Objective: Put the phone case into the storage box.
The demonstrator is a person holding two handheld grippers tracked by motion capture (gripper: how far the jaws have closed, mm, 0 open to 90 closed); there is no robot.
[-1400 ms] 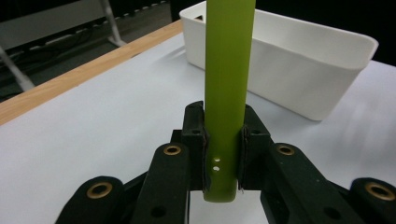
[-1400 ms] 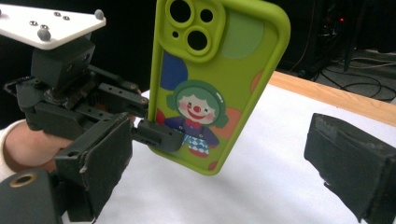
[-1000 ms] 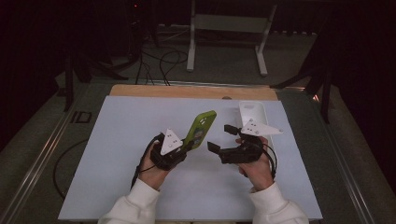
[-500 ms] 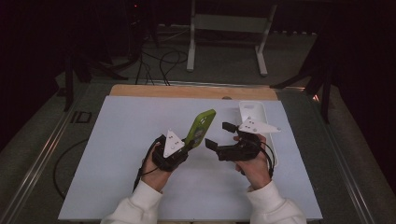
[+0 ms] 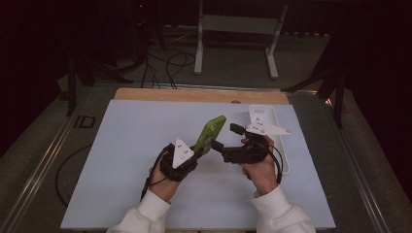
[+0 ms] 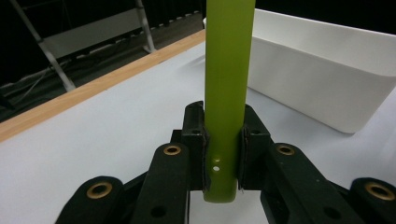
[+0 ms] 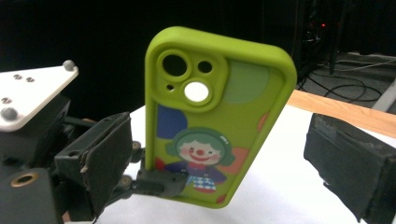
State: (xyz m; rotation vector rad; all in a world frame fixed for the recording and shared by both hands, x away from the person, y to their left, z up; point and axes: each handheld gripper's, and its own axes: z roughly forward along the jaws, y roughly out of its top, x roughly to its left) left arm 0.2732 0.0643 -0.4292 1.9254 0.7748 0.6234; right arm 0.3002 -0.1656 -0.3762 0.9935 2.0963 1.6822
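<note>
A lime-green phone case with a cartoon clown on its back stands tilted above the middle of the white board. My left gripper is shut on its lower end, and both pads press the case's edges. My right gripper is open just to the right. Its jaws stand on either side of the case, clear of it, in the right gripper view.
A long white tray lies on the board's right side, just behind the right hand, with its wall close by. A wooden strip runs along the board's far edge. A metal stand and cables sit on the floor beyond.
</note>
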